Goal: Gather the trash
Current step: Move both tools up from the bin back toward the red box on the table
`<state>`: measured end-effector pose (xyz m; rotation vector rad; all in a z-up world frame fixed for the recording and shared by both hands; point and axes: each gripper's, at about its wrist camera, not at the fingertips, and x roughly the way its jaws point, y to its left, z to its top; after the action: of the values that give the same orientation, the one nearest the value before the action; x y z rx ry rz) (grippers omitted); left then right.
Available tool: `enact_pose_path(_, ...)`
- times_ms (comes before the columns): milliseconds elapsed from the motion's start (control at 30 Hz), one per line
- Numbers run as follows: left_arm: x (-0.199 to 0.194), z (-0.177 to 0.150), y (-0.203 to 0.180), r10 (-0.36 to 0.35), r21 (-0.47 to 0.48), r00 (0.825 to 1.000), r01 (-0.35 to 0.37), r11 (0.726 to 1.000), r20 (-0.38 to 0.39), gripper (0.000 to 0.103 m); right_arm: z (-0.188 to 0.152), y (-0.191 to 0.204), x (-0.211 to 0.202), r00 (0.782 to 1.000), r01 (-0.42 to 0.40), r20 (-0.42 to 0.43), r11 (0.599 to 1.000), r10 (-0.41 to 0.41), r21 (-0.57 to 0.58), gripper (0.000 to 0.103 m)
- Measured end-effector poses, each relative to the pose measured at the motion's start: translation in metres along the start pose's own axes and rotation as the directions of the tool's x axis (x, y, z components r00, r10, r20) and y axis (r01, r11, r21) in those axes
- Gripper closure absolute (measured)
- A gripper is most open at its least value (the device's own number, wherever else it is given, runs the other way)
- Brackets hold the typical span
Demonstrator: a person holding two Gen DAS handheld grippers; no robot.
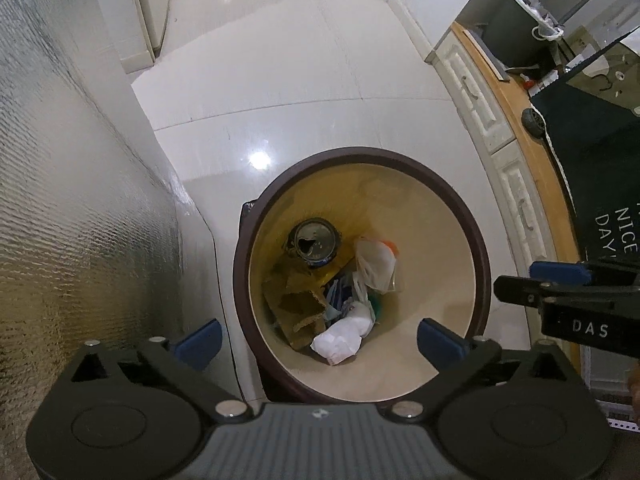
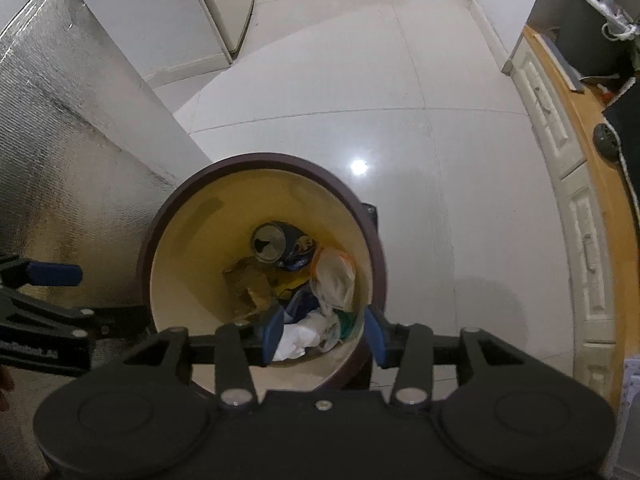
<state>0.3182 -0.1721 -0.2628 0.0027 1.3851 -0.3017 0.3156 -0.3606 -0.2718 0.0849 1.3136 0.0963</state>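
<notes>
A round bin with a brown rim (image 1: 360, 153) (image 2: 260, 156) and cream inside stands on the floor right below both grippers. In it lie a drink can (image 1: 314, 242) (image 2: 270, 245), torn cardboard (image 1: 300, 304) (image 2: 248, 280), a clear plastic bag (image 1: 376, 264) (image 2: 334, 278) and crumpled white paper (image 1: 340, 338) (image 2: 296, 340). My left gripper (image 1: 320, 340) hangs over the bin, jaws wide open and empty. My right gripper (image 2: 325, 334) hovers over the bin's near right side, blue pads (image 2: 274, 330) apart, nothing pressed between them. Each gripper shows at the edge of the other's view.
A foil-covered panel (image 1: 60, 200) (image 2: 60, 140) stands close on the left of the bin. White drawers (image 1: 480, 112) under a wooden top (image 1: 532, 168) curve along the right, with a dark mat (image 1: 608, 200) and a dark bucket (image 1: 516, 28). Pale tiled floor (image 1: 300, 60) stretches beyond the bin.
</notes>
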Motion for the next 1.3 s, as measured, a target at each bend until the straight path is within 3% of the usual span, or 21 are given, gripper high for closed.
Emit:
enact_pose_path(200, -0.005, -0.005, -0.007, -0.009, 0.004, 1.0, 0.009, 1.0, 0.006, 0.0, -0.004, -0.008, -0.01, 1.0, 0.023, 0.008, 0.999, -0.024, 0.022, 0.046)
enact_pose_path(633, -0.034, -0.011, -0.01, 0.002, -0.004, 0.999, -0.001, 1.0, 0.051, 0.0, -0.019, -0.02, -0.042, 0.998, 0.032, 0.048, 0.999, -0.034, 0.034, 0.008)
enact_pose_path(767, -0.045, -0.014, -0.01, 0.001, 0.002, 0.997, -0.001, 1.0, 0.074, 0.0, -0.023, -0.02, -0.053, 0.997, 0.032, 0.071, 0.999, -0.035, 0.037, 0.001)
enact_pose_path(1300, -0.091, -0.04, -0.015, 0.013, 0.015, 0.989, -0.016, 1.0, 0.146, 0.0, -0.04, -0.017, -0.099, 0.986, 0.045, 0.157, 0.998, -0.05, 0.038, 0.0)
